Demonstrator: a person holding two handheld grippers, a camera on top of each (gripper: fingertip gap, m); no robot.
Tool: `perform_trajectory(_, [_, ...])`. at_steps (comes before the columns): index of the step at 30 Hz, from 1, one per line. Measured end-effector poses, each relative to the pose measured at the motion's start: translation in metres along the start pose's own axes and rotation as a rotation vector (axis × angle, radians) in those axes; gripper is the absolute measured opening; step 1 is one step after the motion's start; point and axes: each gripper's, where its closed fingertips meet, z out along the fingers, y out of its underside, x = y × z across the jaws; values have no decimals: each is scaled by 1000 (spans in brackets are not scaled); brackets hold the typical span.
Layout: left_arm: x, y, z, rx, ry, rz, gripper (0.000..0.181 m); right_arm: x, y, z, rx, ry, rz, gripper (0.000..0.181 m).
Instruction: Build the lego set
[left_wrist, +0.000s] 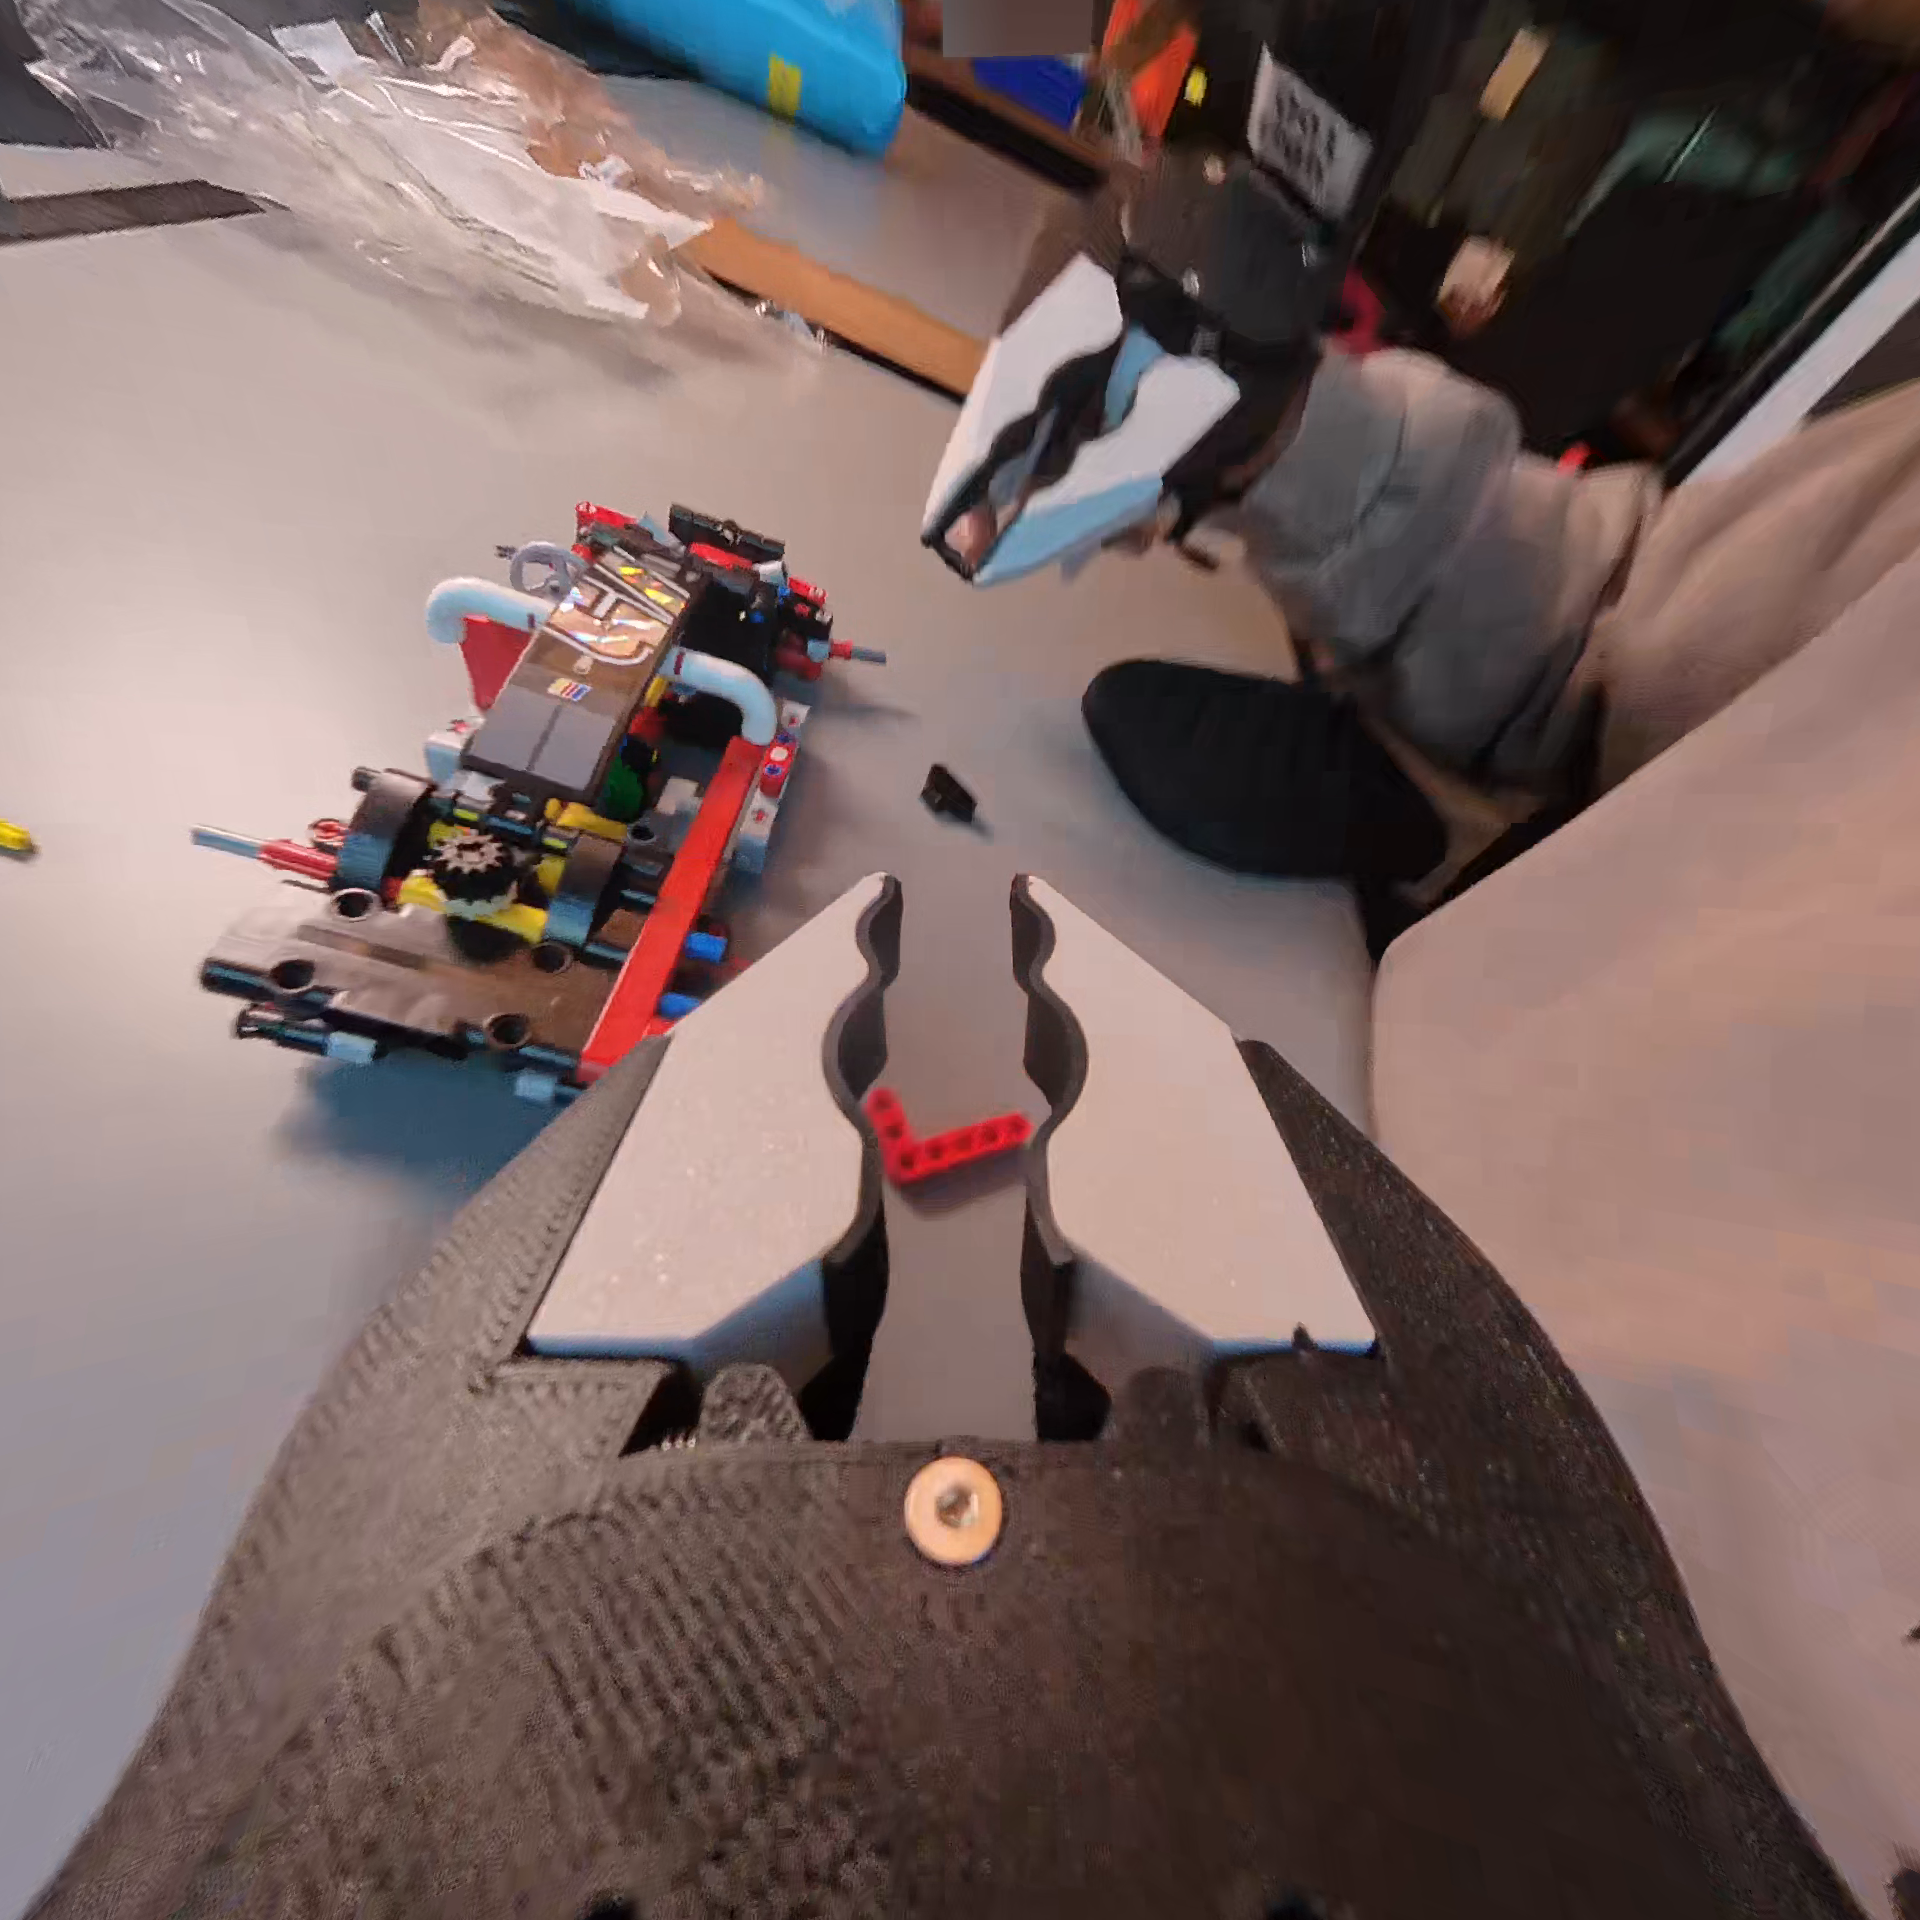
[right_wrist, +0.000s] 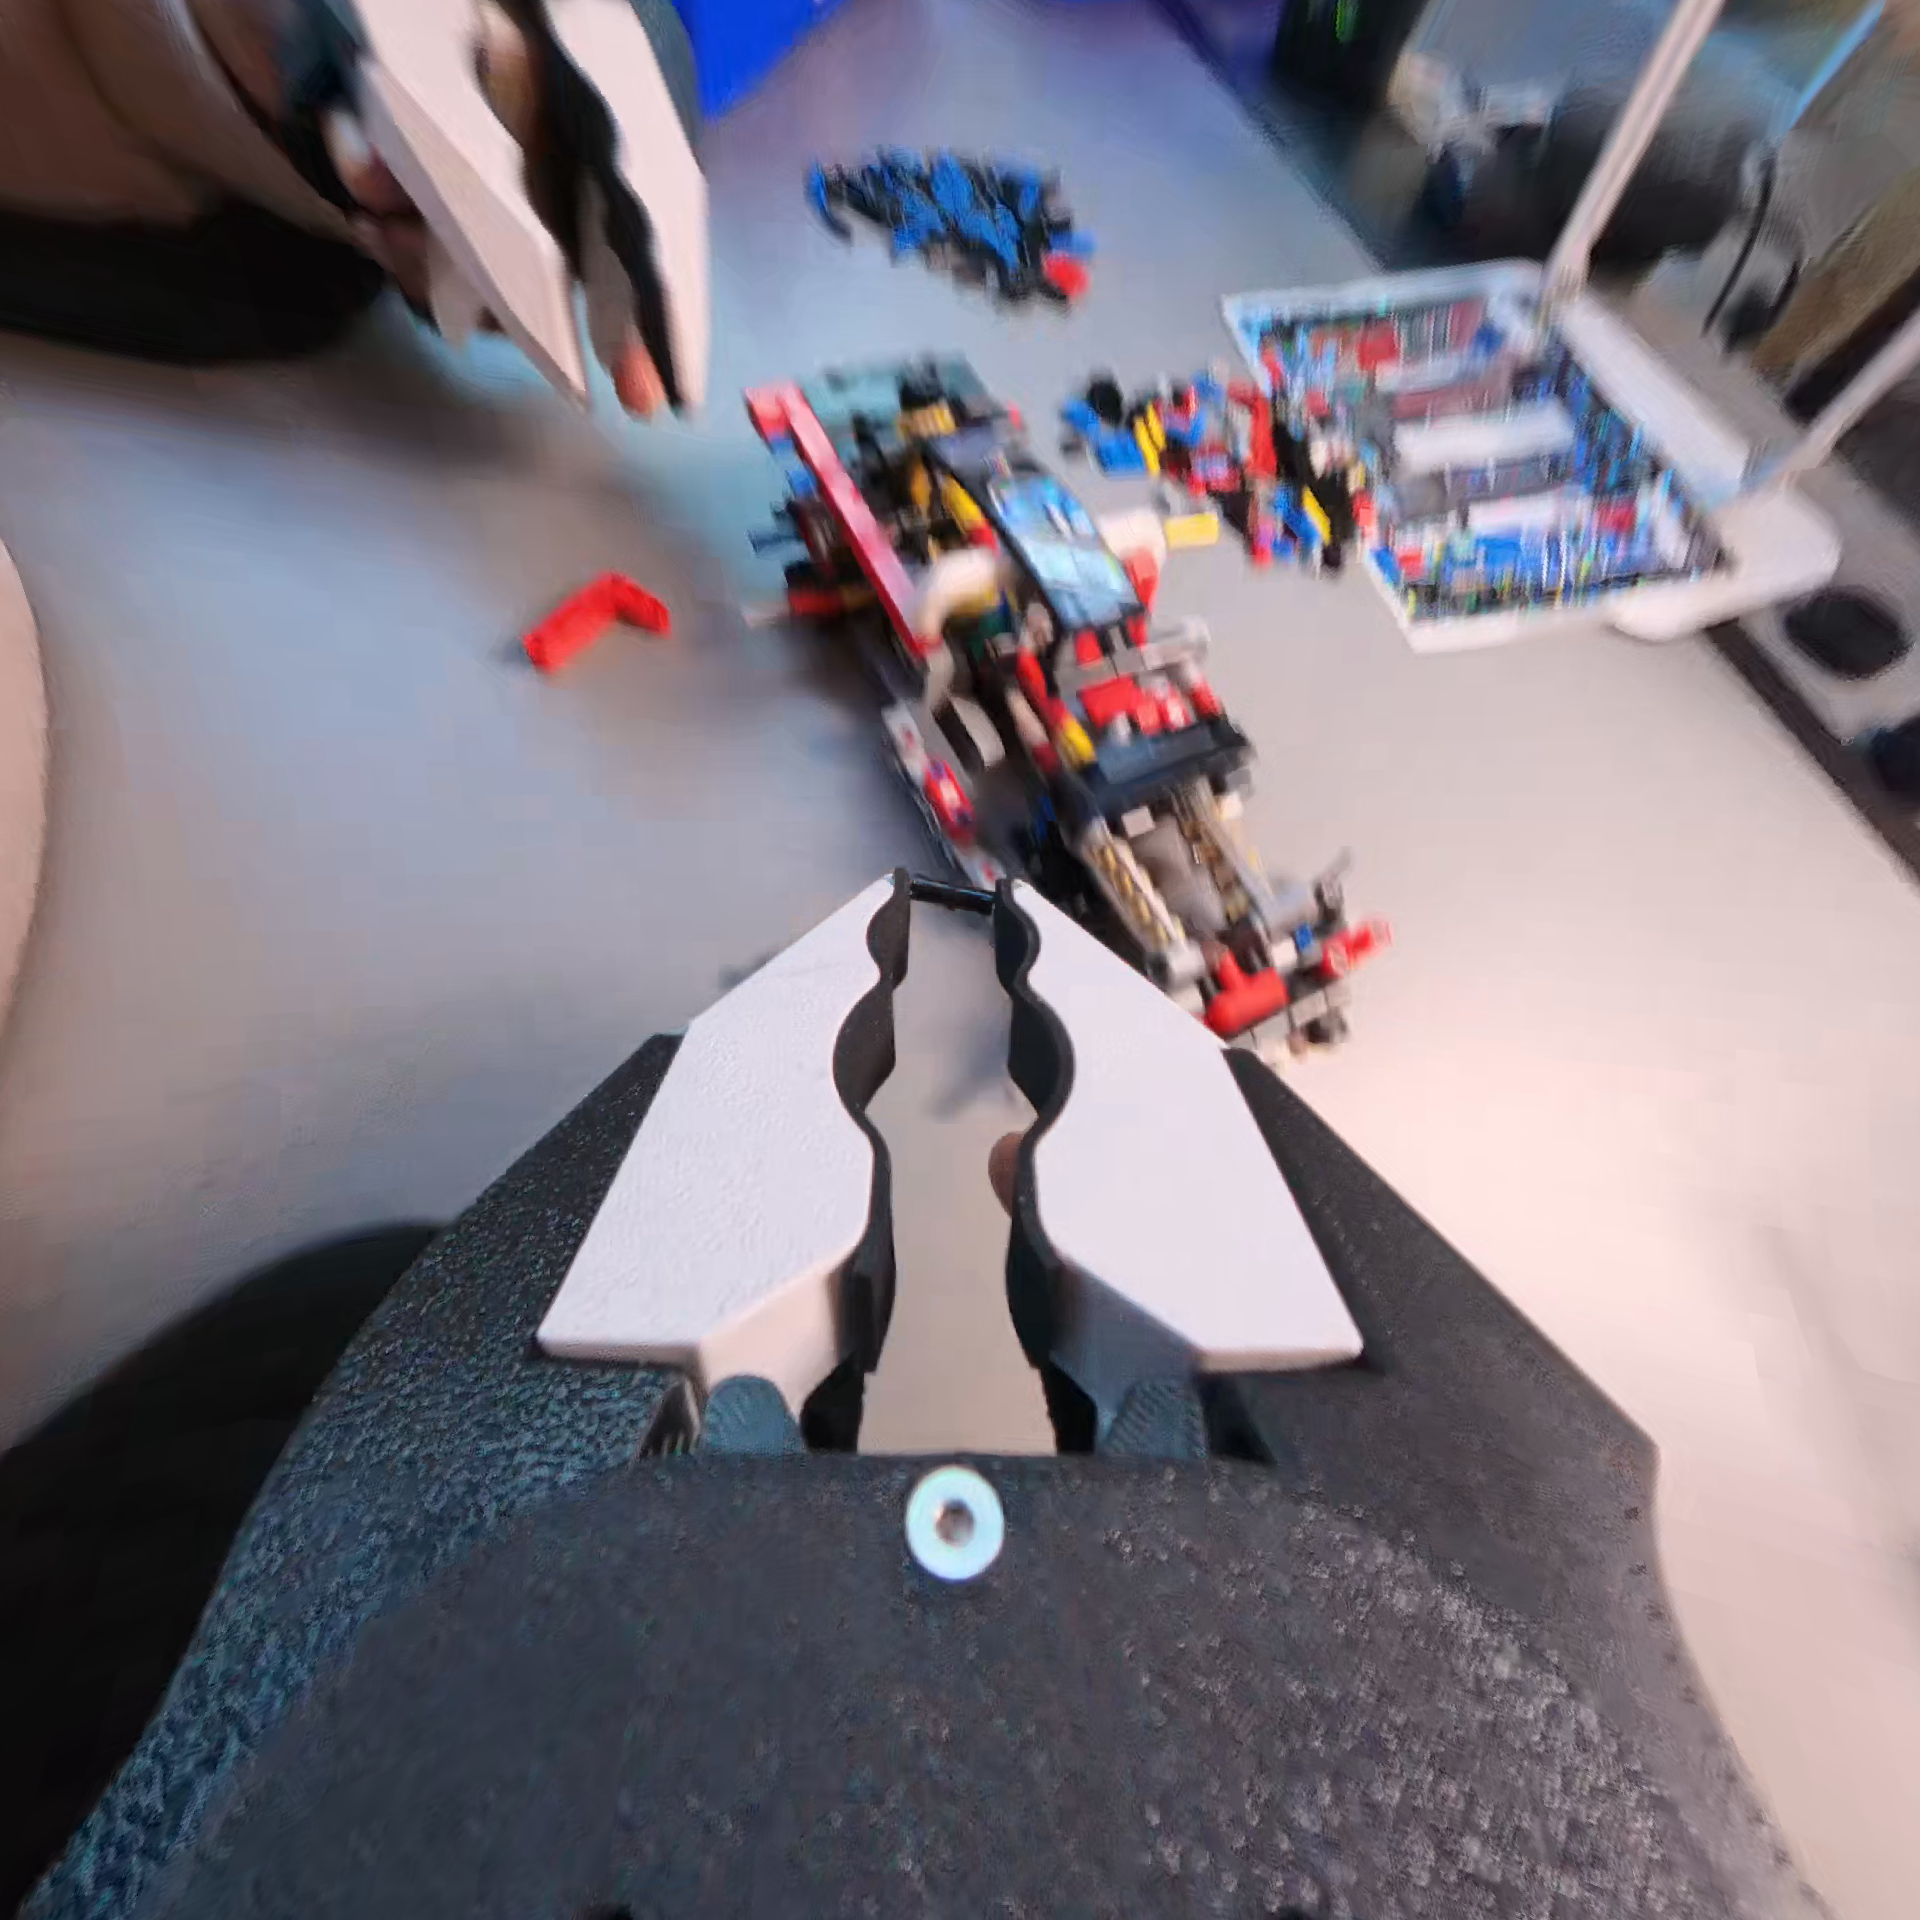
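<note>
Left wrist view shows your left tongs (left_wrist: 954, 883) parted and empty above the red L-shaped beam (left_wrist: 940, 1143); your right tongs (right_wrist: 953, 891) pinch a small black pin (right_wrist: 951, 894) beside the lego car (right_wrist: 1039, 665) mid-tabletop (right_wrist: 312, 831).

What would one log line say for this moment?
left tongs: open, over red L-beam | right tongs: shut on black pin | car chassis: on table

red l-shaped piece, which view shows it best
The left wrist view: the red L-shaped beam lies sharp on the table between the left tool's fingers, pin holes visible. The right wrist view shows it farther off and blurred.
</note>
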Motion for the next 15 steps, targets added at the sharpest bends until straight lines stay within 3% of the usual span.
perform_trajectory(3, [15, -19, 10, 130, 147, -285, 18, -29, -44, 23, 116, 58, -158, 13])
perform_trajectory(6, [21, -27, 11, 203, 241, -440, 20, -53, -76, 42, 214, 81, -249, 13])
perform_trajectory(15, [21, -24, 2, 204, 260, -465, 8, -72, -98, 69, 256, 203, -533, 13])
